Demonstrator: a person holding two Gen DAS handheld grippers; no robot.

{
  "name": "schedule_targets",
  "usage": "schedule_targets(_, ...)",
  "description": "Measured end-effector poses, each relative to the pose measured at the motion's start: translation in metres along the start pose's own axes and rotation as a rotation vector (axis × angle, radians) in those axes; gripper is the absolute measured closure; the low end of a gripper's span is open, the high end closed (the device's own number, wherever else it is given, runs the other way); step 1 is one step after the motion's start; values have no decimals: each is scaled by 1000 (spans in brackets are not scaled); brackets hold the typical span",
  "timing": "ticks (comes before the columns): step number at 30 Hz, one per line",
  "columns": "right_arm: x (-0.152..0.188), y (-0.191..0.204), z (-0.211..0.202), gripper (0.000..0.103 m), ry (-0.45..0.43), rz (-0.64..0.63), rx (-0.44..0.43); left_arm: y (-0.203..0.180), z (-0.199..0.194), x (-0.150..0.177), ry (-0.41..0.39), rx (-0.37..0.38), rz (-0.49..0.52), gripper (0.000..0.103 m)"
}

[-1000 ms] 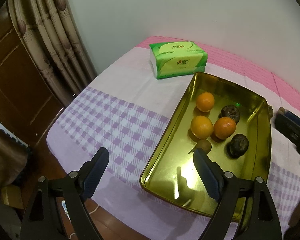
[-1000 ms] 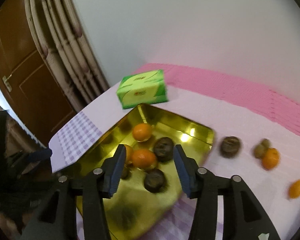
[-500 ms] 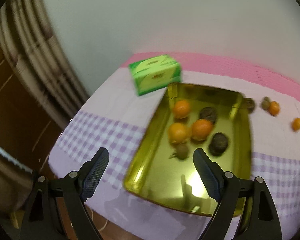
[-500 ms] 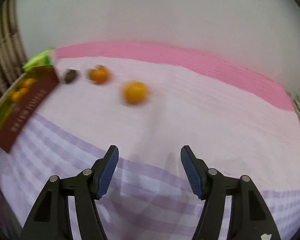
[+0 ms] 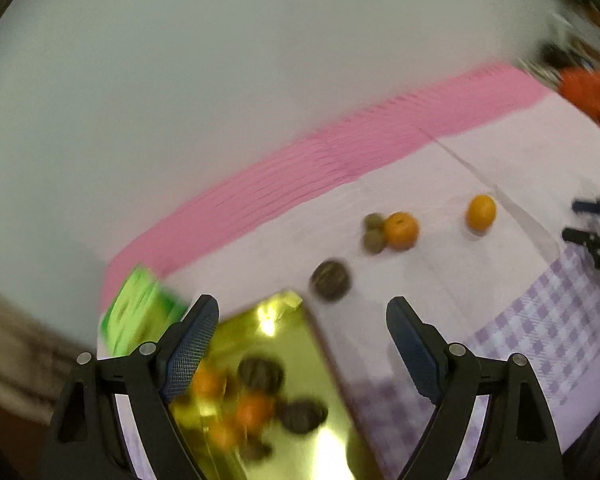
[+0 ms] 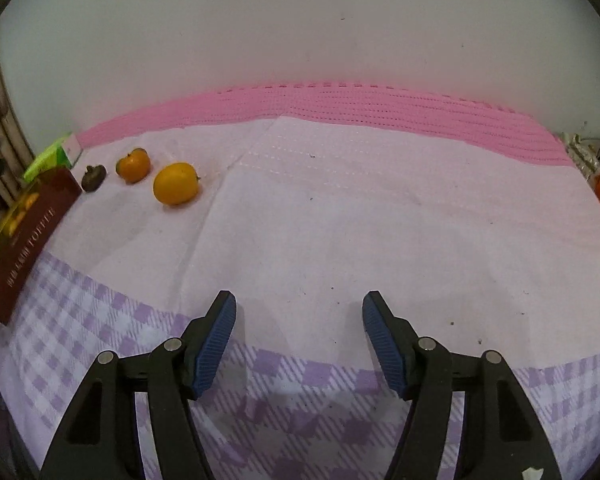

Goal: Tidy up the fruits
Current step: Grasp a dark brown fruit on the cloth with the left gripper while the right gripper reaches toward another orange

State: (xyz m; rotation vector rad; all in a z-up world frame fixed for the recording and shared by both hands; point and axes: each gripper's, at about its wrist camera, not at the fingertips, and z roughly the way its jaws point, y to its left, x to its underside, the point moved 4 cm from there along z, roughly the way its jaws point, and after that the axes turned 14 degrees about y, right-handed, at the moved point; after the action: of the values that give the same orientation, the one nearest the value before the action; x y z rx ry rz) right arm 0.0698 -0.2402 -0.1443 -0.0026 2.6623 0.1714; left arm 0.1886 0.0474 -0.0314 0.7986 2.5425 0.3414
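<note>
A gold metal tray (image 5: 300,344) holds several oranges and dark fruits, blurred by motion. On the cloth beyond it lie a dark fruit (image 5: 331,280), two small green-brown fruits (image 5: 374,231), an orange (image 5: 401,230) and a yellow-orange fruit (image 5: 481,213). My left gripper (image 5: 302,344) is open and empty above the tray's far corner. My right gripper (image 6: 299,340) is open and empty over bare cloth. In the right wrist view the tray's side (image 6: 28,236), the dark fruit (image 6: 93,177), the orange (image 6: 133,165) and the yellow-orange fruit (image 6: 176,183) lie at far left.
A green tissue box (image 5: 138,316) sits behind the tray; it shows in the right wrist view (image 6: 54,156) too. The table has a pink strip (image 6: 340,108) along the wall and a purple checked cloth (image 6: 300,400) at the front. An orange object (image 5: 592,92) stands at far right.
My left gripper has swung to the right, so the loose fruits beyond the tray come into view. My right gripper has moved from over the tray to bare cloth at the right.
</note>
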Motion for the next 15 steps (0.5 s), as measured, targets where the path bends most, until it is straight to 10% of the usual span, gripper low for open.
schedule_targets(15,1,-3,-2,26,-9,17,-89,-1,118,-44,259,225,191,29)
